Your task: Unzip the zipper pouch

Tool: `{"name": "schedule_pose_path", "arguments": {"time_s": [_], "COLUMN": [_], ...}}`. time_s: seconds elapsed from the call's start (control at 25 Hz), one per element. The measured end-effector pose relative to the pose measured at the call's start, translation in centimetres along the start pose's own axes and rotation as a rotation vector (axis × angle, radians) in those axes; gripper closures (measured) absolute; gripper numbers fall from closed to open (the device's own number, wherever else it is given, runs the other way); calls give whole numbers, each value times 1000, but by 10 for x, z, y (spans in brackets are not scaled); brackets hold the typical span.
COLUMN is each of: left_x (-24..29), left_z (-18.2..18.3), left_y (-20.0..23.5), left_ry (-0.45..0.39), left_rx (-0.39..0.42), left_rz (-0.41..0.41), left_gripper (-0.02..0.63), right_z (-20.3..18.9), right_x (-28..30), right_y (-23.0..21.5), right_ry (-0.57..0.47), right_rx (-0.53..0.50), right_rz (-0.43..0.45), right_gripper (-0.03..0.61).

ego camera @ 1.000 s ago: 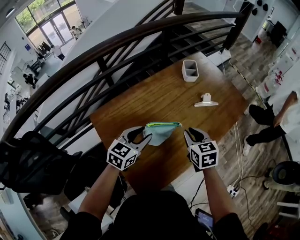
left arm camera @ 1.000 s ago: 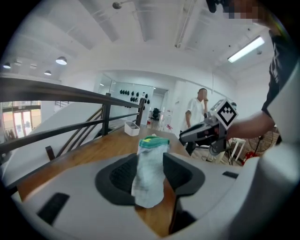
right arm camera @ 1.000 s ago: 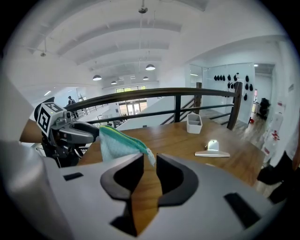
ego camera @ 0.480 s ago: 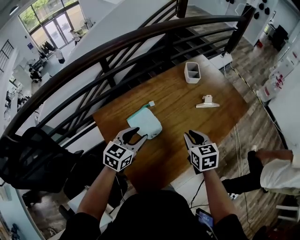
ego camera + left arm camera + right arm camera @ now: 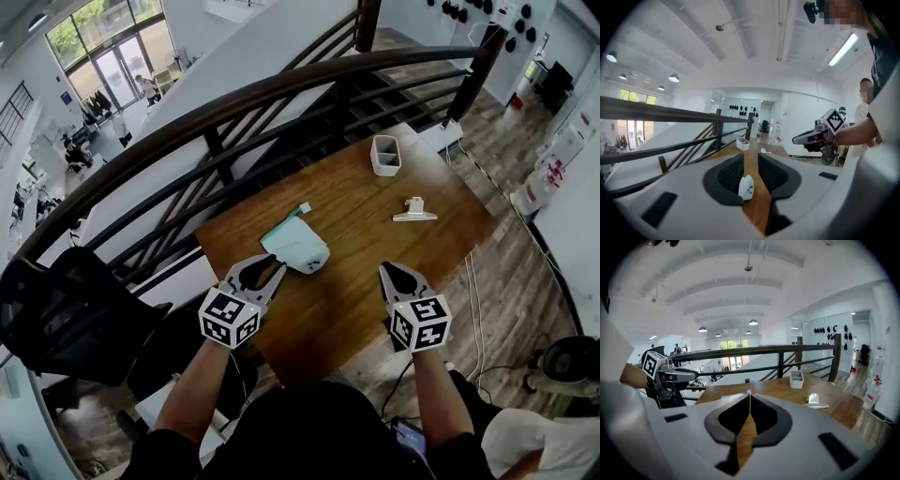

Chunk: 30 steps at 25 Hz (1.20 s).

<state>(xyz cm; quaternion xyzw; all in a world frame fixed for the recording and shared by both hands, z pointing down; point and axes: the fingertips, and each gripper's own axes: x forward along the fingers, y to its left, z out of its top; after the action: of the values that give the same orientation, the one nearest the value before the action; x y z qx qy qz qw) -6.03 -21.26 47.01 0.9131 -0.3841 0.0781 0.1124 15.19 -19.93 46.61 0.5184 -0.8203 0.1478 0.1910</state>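
The pale teal zipper pouch lies flat on the wooden table, a small white tab at its far end. My left gripper hovers just short of its near edge; the jaws are closing with a gap still between them, and they grip nothing. A small white scrap sits at one pad. My right gripper hangs over bare wood to the pouch's right, apart from it. Its jaws are closing, the tips all but meeting with nothing between them. The right gripper view shows the pouch beyond the tips.
A white two-compartment holder stands at the table's far corner, a white clip nearer on the right. A dark railing runs behind the table. A black chair sits at the left.
The pouch, earlier up between the two grippers, now lies on the table farther left. Both grippers have drawn back toward me, and their jaws have narrowed.
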Motion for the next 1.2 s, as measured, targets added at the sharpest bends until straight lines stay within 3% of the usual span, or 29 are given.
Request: {"name": "schedule_pose_path", "arguments": {"time_s": [0.12,0.28,0.64,1.2], "left_x": [-22,-58,-135,-156], "left_z": [14,31,52,59], "left_y": [2,2,-10,-39], "left_ry": [-41,-83,-220,-266], "left_rx": [17,27,14,8], "left_rz": [29,98,150,229], "left_gripper": [567,596,601,601], "right_z": [12,21,17,17], "right_x": [-15,-43,-111,-143], "right_y": [12,37,69,52], "right_ry": [-52,-118,-289,-359], "right_rx": [-7,-35,-43,5], "right_rz": [-11,-24,-64,-9], "right_gripper": [577,581,583,586]}}
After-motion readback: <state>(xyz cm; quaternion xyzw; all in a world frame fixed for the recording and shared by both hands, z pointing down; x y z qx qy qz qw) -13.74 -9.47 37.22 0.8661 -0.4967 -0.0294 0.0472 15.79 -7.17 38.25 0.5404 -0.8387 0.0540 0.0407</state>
